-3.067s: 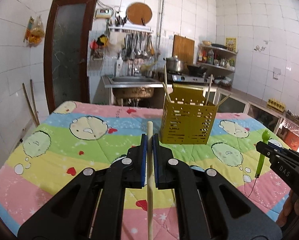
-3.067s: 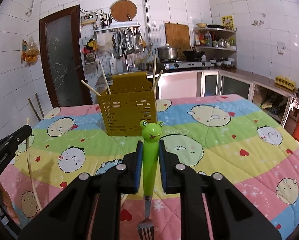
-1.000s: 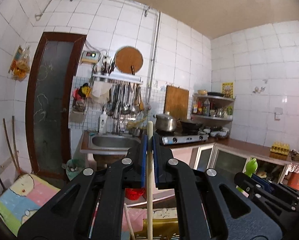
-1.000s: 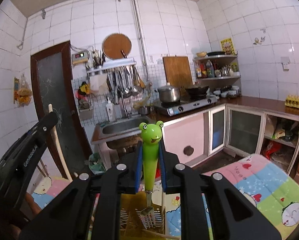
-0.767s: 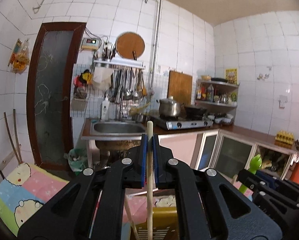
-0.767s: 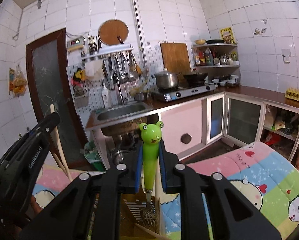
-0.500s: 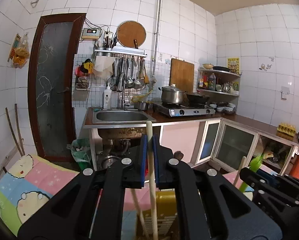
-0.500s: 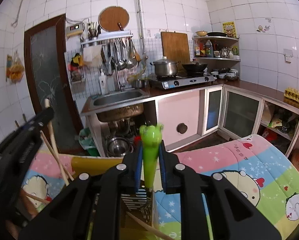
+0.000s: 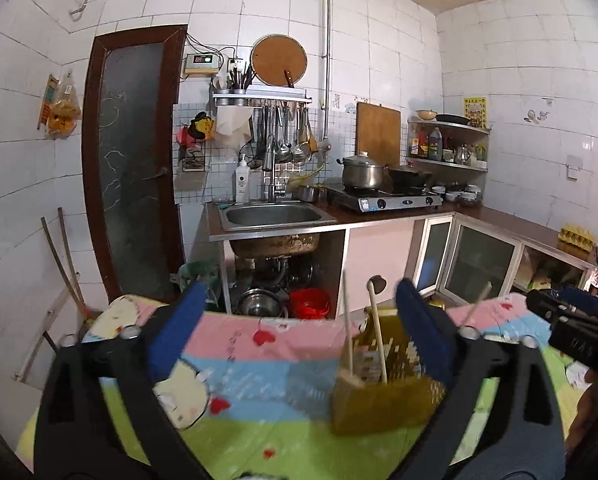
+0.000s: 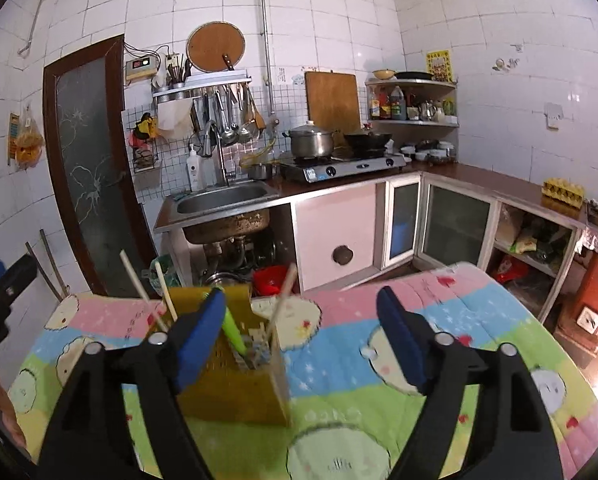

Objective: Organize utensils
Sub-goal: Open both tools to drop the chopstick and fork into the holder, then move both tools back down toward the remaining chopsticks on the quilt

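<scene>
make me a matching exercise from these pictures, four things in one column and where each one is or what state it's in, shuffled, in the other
Things:
1. green fork
2. left gripper
3. pot
4. yellow holder

Places or states:
A. on the stove
B. standing on the patterned cloth
C. jaws wide, nothing between them
D. leaning inside the holder

Pairs: 1-D, 2-C, 3-A, 4-B

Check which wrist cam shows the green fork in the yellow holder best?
Right wrist. The green fork leans inside the yellow holder, its handle partly behind the open right claw's left finger. In the left wrist view the holder is blurred and only chopsticks show, no fork.
</scene>
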Demonstrator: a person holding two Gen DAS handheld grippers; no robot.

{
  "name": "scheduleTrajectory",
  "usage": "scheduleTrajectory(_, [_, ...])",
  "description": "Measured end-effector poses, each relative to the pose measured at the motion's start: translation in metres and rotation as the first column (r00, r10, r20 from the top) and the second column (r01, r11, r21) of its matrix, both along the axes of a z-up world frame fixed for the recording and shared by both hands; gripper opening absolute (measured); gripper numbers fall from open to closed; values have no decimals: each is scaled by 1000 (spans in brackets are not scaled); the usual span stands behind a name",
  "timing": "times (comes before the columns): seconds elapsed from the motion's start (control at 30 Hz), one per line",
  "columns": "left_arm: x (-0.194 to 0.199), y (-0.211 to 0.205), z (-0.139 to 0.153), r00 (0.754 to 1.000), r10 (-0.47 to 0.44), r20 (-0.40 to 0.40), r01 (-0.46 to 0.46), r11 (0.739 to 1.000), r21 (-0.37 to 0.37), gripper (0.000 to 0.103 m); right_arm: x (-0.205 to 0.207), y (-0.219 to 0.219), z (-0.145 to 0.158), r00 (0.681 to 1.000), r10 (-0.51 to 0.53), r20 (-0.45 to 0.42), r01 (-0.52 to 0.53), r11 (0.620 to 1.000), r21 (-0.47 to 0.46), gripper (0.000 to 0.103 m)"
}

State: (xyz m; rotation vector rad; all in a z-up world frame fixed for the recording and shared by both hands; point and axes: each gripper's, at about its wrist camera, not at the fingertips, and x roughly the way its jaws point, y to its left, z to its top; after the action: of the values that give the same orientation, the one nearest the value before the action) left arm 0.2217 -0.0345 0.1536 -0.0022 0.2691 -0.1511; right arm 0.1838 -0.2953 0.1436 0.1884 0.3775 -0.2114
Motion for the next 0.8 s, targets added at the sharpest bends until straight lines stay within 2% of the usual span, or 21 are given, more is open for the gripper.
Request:
scheduleTrajectory(0.2, [-24,18,-29,996,-19,-86,17,1000,-15,98,-38,5,-31,998,11,-63,-11,1000,-1,81])
scheduleTrajectory(0.37, [-33,26,-70,984,-6,-178,4,1000,-12,98,-55,11,-69,990,11,-144,-10,1000,8,81])
scheduleTrajectory(0.57, [-32,30,-114,958,-4,-287,-1,1000,-16,98,-63,14,-107,976,6,-216,1,1000,32,81])
scheduleTrajectory(0.8, [-31,18,-145,934,-4,-356,17,999,34,98,-57,32,-142,957,22,-290,-10,999,42,81])
